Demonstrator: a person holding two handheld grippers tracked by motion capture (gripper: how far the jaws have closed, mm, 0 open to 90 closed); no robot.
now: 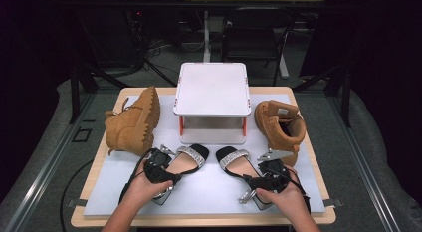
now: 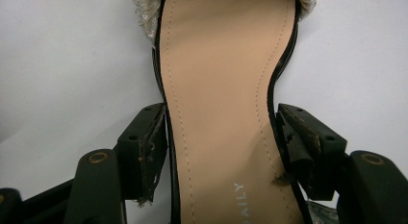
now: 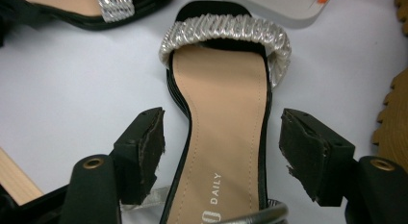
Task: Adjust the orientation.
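Your left tongs (image 1: 166,165) sit over the left sandal (image 1: 185,160) near the desk's front edge, left of centre. In the left gripper view the jaws straddle the tan insole (image 2: 221,113): the left pad touches the sole's black edge and the right pad lies against the other side, so you are grasping the left sandal at its waist. Its silver toe strap (image 1: 194,153) points toward the white stand (image 1: 212,88) at the middle of the desk (image 1: 119,219).

Your right tongs (image 1: 266,167) hover over the right sandal (image 1: 241,165), which lies near the front edge, right of centre, toe strap (image 3: 226,31) toward the stand. In the right gripper view the jaws stand released, with bare white mat showing between each pad and the sole's edges; the sandal rests between them untouched.

The two sandals lie side by side, apart, toes slightly converging. One tan boot (image 1: 134,123) lies on its side near the left edge, its lugged sole facing the stand. The other tan boot (image 1: 281,126) stands upright by the right edge, just beyond your right tongs.
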